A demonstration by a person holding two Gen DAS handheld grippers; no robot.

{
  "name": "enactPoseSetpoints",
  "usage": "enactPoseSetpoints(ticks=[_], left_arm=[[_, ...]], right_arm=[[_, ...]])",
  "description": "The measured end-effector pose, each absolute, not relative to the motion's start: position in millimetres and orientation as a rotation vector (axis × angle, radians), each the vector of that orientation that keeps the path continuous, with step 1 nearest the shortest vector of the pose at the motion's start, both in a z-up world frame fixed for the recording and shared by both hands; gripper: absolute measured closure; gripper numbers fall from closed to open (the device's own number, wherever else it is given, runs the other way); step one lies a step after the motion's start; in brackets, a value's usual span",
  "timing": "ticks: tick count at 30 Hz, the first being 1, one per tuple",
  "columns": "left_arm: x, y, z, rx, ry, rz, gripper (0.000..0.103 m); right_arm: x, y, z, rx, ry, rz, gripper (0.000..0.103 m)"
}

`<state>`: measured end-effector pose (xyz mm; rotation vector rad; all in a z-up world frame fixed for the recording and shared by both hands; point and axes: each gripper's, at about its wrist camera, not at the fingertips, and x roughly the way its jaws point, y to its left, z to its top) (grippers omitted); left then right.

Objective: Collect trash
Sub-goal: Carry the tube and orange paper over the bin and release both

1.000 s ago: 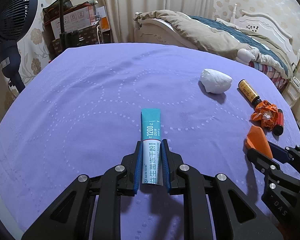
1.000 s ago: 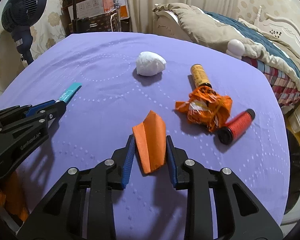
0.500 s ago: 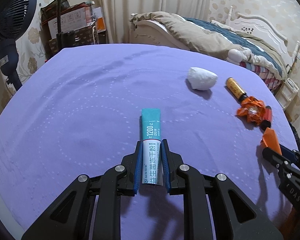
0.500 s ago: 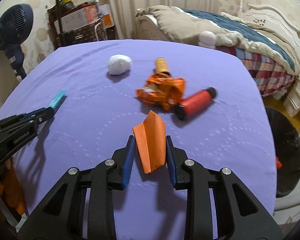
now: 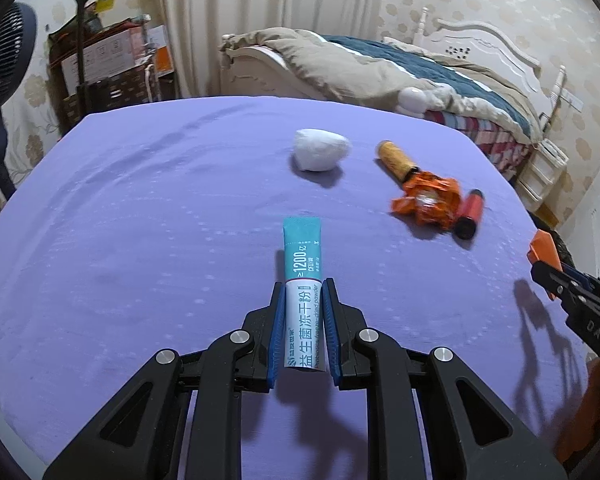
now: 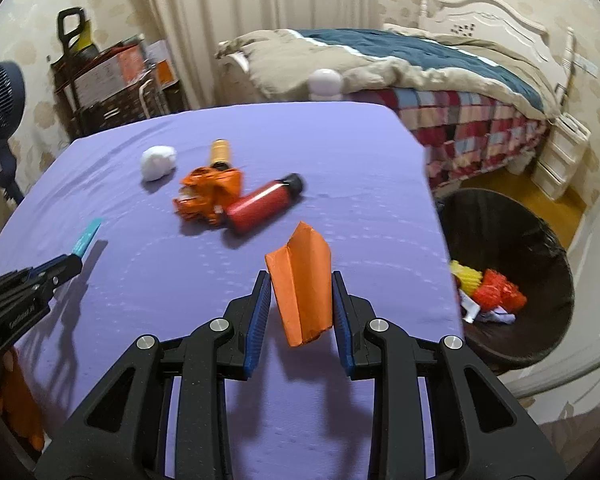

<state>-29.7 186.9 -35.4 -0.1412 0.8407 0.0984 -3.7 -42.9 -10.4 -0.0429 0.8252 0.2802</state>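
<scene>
- Bin [image 6: 540, 240] sits on the floor just past the worktop's [image 6: 340, 140] right edge, so the right claw [image 6: 300, 304] is way nearer to it than the left one.
- Right claw is clamped on a folded orange paper [image 6: 300, 280], stiff-looking, pointing up and away.
- Left claw [image 5: 302, 320] is pinched tight on a teal-and-white sachet [image 5: 302, 280], long axis straight out along the fingers.

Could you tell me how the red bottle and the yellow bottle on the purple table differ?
The red bottle looks bigger than the yellow bottle. The red bottle lies free beside the orange wrapper; the yellow bottle's dark-capped end is tucked against that wrapper. Both lie on their sides on the table, uncollected.
</scene>
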Motion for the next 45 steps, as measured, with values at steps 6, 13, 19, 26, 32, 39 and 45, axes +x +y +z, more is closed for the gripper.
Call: enactPoseSetpoints(ticks=[6,13,19,26,32,39,45], left_arm=[[-24.6,145.9,-33.3,-0.083,0.835,0.010,0.083],[-8.7,102.7,-27.2,-0.033,0.821,-0.091,0.083],[11.9,55.2,-14.9,0.018,0.783,-0.185,0.083],[37.0,3.0,-4.5,0.069,0.750,-0.281,0.083],[62.7,-33.3,-3.6,0.091,0.733,-0.316,0.083],[87.0,-60.8,-11.4,0.099,0.754,-0.328,0.083],[97.1,-83.1,-16.2,0.122,0.757,-0.340,0.083]], right_arm=[[0.8,-73.2,-8.6,-0.010,0.814,0.224,0.074],[8.4,-105.8,-7.0,0.019,0.800,0.153,0.074],[16.4,-136.2,-3.5,0.046,0.785,0.087,0.074],[30.8,-175.7,1.9,0.078,0.768,0.005,0.074],[45.5,-202.0,1.1,0.094,0.764,-0.048,0.074],[58.7,-226.6,-5.3,0.121,0.771,-0.088,0.074],[69.0,-243.1,-8.4,0.138,0.778,-0.111,0.074]])
